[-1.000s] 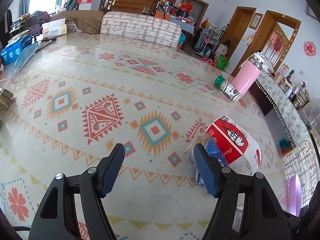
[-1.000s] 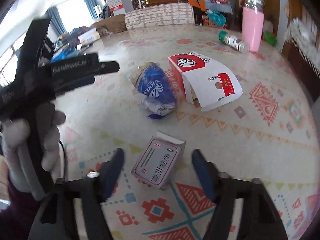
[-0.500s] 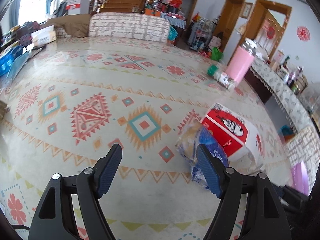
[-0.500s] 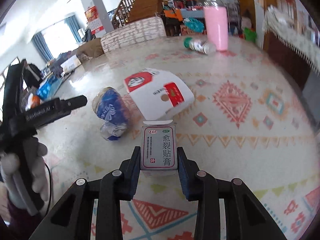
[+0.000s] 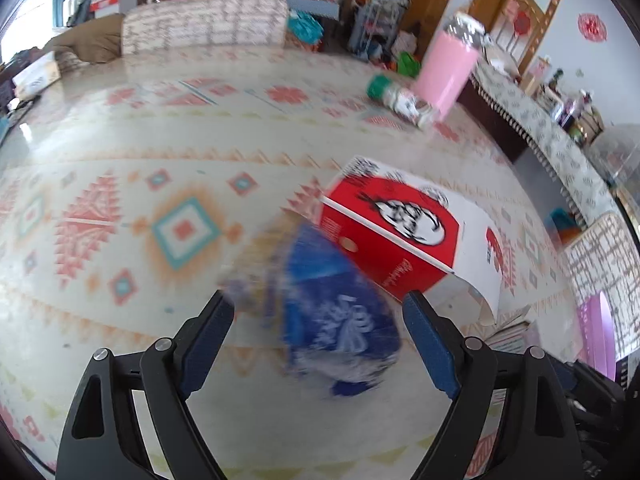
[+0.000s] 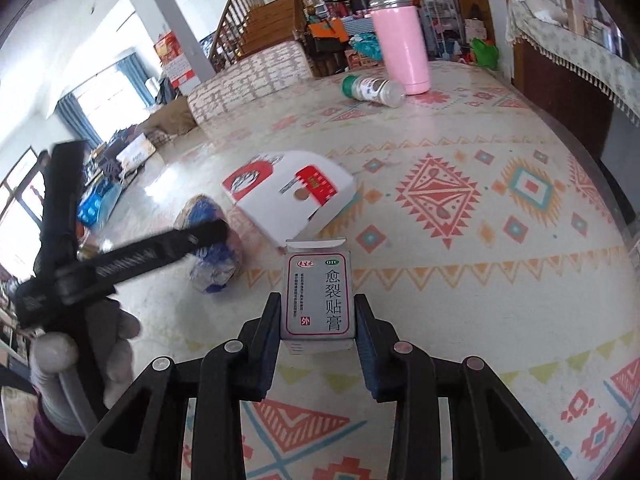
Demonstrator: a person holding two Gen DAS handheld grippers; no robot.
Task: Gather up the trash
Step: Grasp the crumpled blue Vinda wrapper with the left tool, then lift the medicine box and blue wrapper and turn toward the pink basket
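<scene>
Around me is a bright, cluttered room: a wooden staircase [image 6: 276,20] at the back, wooden doors [image 5: 520,12] to one side, a window with blue curtains [image 6: 80,116] on the other. Before me spreads a big table under a glossy patterned cloth [image 5: 120,160] of red, orange and teal diamonds, with a padded chair back [image 5: 204,26] at its far edge.

My gloved left hand [image 6: 84,356] grips its handle and angles my left gripper [image 5: 318,326] steeply down toward the cloth; its jaws are opening wide, and the crumpled blue wrapper [image 5: 340,320] sits between the blue pads without either one pressing on it. The wrapper is smeared with blur, lying on the cloth just in front of the red-and-white food box [image 5: 400,240], which rests open-sided on the table.

My right gripper [image 6: 318,320] also tilts downward, and its two fingers are clamped on the sides of a small grey-and-white medicine box [image 6: 318,292], holding it upright above the cloth with its top flap open.

Farther off, a tall pink tumbler [image 6: 402,48] stands near the table's far end, and a small green-capped jar [image 6: 370,90] lies on its side just beside it
</scene>
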